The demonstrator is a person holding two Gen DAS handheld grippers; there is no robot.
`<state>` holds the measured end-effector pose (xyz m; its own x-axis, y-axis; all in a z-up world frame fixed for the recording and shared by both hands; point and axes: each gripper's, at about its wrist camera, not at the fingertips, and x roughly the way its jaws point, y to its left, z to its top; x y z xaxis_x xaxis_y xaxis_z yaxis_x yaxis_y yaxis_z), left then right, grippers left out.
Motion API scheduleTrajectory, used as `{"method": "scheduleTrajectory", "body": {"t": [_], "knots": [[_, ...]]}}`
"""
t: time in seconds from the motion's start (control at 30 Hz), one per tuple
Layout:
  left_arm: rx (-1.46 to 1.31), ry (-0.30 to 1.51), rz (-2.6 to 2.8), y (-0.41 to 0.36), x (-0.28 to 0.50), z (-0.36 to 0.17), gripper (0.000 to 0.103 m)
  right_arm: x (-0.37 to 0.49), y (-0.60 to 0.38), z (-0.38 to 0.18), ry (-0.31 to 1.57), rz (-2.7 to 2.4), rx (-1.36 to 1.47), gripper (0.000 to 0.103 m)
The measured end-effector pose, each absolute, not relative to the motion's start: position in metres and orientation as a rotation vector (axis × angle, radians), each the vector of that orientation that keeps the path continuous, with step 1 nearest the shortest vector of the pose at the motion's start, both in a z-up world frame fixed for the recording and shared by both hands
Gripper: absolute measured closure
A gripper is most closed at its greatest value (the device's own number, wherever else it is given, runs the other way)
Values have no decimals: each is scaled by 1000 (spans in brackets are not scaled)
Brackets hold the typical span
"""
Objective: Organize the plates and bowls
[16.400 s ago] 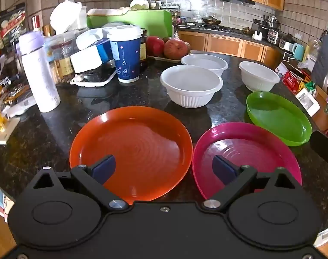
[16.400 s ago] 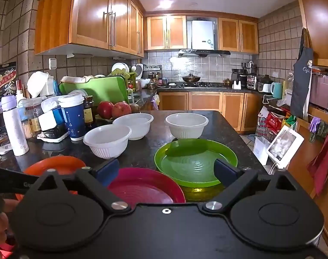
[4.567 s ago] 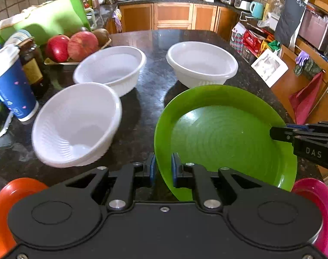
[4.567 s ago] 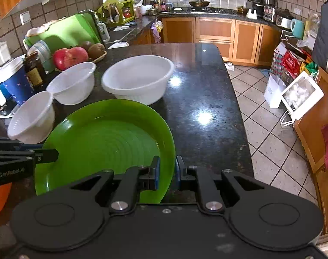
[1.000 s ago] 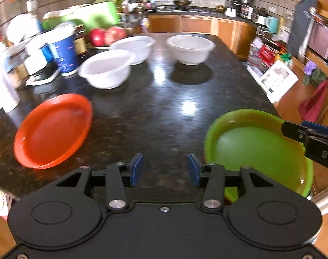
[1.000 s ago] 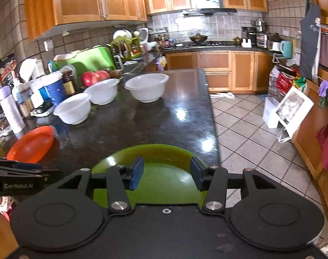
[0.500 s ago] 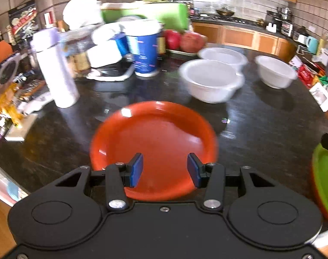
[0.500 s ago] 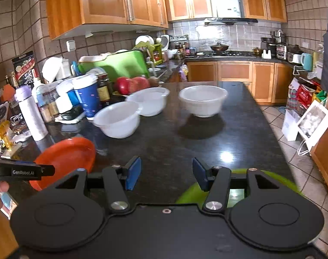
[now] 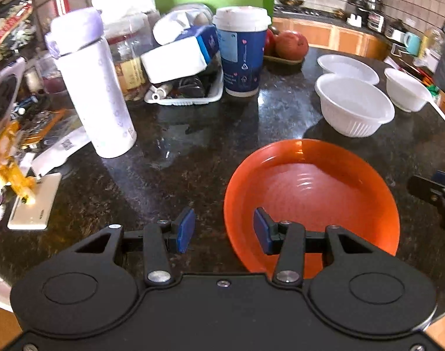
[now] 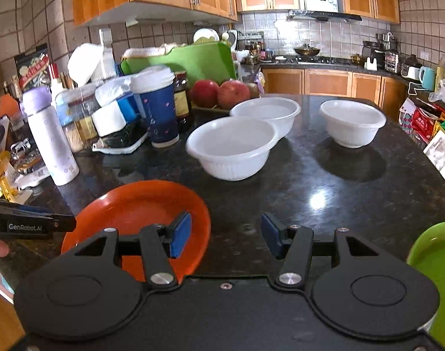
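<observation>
An orange plate (image 9: 310, 193) lies on the dark granite counter (image 9: 193, 152); it also shows in the right wrist view (image 10: 140, 204). My left gripper (image 9: 222, 229) is open at the plate's near left rim, with the rim between its blue pads. My right gripper (image 10: 225, 234) is open and empty, just right of the orange plate. A green plate (image 10: 436, 263) sits at the counter's near right edge. Three white bowls stand further back: a near one (image 10: 234, 146), one behind it (image 10: 266, 111), one to the right (image 10: 352, 122).
Clutter fills the back left: a white bottle with a lilac cap (image 9: 93, 87), a blue paper cup (image 9: 241, 52), a tray of packets (image 9: 184, 87), apples (image 9: 289, 44), a green cutting board (image 10: 187, 58). A card with a yellow object (image 9: 23, 196) lies at the left edge.
The green plate has gone from the middle of the counter to the near right edge and both grippers let go of it. My left gripper has swung to the orange plate's left rim.
</observation>
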<state>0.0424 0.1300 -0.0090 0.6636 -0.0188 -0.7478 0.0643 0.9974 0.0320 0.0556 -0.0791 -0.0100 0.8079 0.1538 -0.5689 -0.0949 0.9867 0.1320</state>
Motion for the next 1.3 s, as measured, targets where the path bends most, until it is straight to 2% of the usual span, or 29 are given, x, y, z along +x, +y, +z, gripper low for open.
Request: {"method": "scheduleTrajectory", "body": {"t": [0.3, 0.77, 1.0, 1.2, 1.3], "knots": [[52, 870, -179, 145, 55, -17, 50, 68, -55, -23, 684, 32, 86, 49], [85, 892, -236, 144, 65, -28, 53, 72, -44, -36, 733, 8, 72, 66], [86, 903, -242, 144, 66, -30, 61, 74, -43, -39, 738, 6, 77, 75], [87, 900, -234, 144, 66, -30, 76, 74, -41, -39, 743, 11, 74, 78], [84, 900, -235, 145, 65, -30, 78, 73, -41, -40, 746, 18, 74, 83]]}}
